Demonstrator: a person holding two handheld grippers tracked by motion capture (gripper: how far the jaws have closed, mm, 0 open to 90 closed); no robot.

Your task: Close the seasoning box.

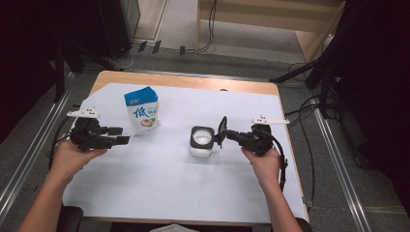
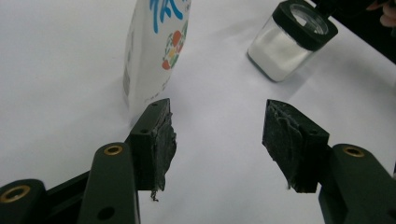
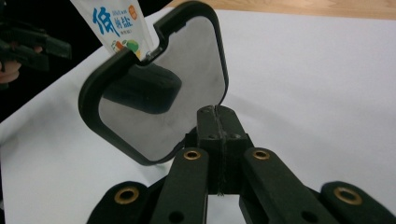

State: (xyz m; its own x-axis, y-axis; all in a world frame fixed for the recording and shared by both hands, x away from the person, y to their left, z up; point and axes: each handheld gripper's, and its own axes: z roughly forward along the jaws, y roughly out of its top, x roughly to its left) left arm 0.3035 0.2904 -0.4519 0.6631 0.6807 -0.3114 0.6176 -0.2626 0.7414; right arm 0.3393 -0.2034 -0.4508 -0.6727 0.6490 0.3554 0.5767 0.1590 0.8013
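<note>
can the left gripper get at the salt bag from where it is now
Probably yes: the left gripper has its jaws open, the salt bag stands upright just ahead and slightly to one side, with bare white sheet between.

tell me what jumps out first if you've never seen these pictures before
The eye goes first to the blue-and-white salt bag standing upright at the left of the white sheet, just ahead of the open left gripper. Next comes the square jar of white grains at mid-table, its black lid flipped up on the right side, with the right gripper shut on the lid's edge.
</note>
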